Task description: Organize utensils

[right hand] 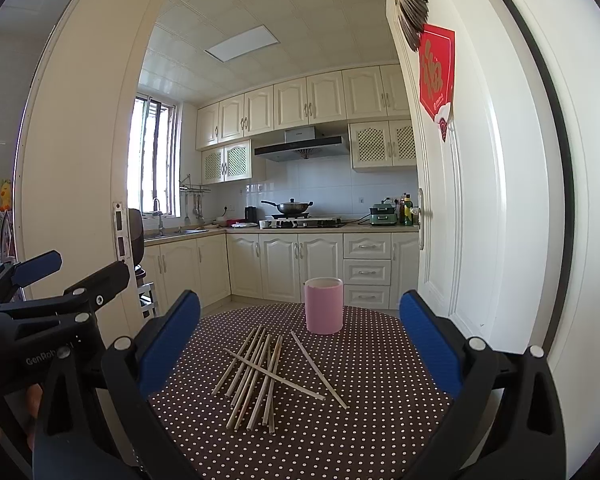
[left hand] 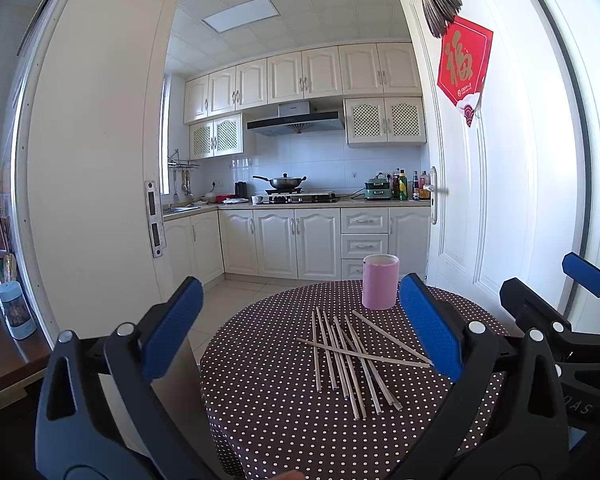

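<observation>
A loose heap of thin pale wooden chopsticks (left hand: 352, 360) lies crisscrossed in the middle of the round surface with its brown white-dotted cloth (left hand: 260, 400). The upright pink cylindrical holder (left hand: 380, 286) stands just beyond them at the far edge, mouth up, probably meant to receive them. The left hand-held gripper (left hand: 300, 332) hovers spread wide, grasping nothing. The right hand-held gripper (right hand: 300, 344) is likewise released and empty, near the heap.
</observation>
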Tool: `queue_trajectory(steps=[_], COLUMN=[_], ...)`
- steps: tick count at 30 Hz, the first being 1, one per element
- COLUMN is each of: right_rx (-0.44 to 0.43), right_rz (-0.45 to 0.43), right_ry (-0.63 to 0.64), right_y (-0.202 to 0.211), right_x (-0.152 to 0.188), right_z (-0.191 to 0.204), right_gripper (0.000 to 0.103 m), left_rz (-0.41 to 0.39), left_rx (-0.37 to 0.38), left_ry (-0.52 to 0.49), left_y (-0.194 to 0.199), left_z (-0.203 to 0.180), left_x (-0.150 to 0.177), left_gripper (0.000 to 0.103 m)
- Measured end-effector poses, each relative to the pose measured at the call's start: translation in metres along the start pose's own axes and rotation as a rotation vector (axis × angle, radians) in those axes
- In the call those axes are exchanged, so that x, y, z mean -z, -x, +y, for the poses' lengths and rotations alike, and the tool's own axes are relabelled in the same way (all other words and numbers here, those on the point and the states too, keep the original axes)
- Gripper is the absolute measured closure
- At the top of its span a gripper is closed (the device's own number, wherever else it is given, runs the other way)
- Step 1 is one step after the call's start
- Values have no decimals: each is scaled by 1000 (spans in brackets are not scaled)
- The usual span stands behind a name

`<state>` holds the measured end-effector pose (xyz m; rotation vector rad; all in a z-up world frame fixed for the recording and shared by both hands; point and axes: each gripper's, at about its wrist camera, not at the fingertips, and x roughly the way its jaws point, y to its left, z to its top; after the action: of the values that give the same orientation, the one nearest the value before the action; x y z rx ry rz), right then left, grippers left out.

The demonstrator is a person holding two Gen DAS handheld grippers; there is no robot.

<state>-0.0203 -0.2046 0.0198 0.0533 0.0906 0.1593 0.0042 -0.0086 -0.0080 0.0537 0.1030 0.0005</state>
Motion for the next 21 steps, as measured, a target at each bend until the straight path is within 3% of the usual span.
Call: queue_trajectory(steps=[21], right_rx=[-2], right_rz=[5], right_ry=[-4], right_y=[-3], right_x=[1], right_z=[1], right_gripper=[7], left_rz=[5], left_rx=[2], left_ry=[2], left_y=[0], left_z=[1], left_x=[0], left_gripper=[6])
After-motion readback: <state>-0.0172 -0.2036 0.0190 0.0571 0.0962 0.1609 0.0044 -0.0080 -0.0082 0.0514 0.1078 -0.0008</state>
